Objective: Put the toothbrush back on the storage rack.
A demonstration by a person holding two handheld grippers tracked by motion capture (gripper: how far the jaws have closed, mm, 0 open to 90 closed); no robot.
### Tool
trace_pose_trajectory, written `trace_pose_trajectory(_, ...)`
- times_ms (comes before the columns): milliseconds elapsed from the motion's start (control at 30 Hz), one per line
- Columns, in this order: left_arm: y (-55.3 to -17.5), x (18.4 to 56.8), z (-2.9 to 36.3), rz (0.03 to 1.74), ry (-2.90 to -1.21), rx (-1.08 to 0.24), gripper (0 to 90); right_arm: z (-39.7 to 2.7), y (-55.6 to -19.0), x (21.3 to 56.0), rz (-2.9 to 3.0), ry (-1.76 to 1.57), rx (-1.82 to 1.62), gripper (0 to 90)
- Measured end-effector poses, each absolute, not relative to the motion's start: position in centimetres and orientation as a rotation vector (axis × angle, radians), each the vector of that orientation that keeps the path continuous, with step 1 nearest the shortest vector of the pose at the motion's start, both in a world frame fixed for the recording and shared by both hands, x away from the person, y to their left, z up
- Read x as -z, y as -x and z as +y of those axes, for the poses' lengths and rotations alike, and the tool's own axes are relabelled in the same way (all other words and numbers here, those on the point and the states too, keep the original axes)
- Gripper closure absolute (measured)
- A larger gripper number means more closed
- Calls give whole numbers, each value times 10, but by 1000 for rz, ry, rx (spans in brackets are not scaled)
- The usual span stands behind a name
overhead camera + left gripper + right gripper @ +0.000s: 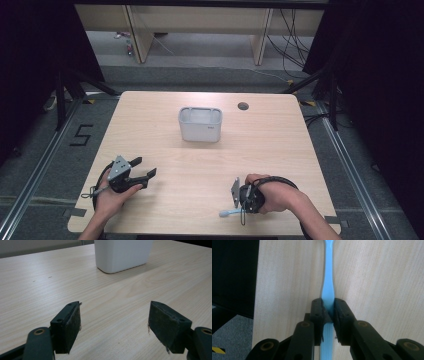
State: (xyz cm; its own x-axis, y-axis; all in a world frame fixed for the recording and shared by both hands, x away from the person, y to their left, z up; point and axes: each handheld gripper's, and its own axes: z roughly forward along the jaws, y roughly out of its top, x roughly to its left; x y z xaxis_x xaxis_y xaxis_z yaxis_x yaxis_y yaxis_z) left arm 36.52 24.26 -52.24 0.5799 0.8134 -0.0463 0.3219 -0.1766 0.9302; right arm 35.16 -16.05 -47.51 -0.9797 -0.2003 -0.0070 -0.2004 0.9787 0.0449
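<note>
Jaws of the right gripper (328, 312): closed tight on the light blue toothbrush (328, 287), both black pads pressing on its handle from the two sides.
Jaws of the left gripper (115, 322): standing wide apart, with bare wood between them and nothing held.
Toothbrush: it lies flat on the table (210, 165), close to the near edge on the person's right side; in the right gripper view the handle runs straight away from the jaws, and the grip is on its thinner part.
Toothbrush end: in the high view one light blue end (226, 213) comes out to the left, below the right gripper (240, 200); I cannot tell if this end carries the bristles.
Right hand (272, 192): it holds its gripper low on the table, pointing to the left.
Left hand (112, 196): it holds the left gripper (144, 167) near the front left part of the table, pointing to the right and a little away from the person.
White container (200, 124): it stands upright near the middle of the table, toward the far side, well apart from both grippers; the left gripper view shows its lower part (122, 255) ahead of the open jaws.
Table: light wood, with a small dark round hole (243, 106) near the far edge, just to the right of the container.
</note>
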Motion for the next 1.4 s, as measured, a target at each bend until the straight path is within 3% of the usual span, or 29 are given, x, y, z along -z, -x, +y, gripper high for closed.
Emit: trace_pose_trajectory(1400, -365, 522, 243, 950, -1746, -579, 259, -197, -354, 446, 3000, -301, -399, 791)
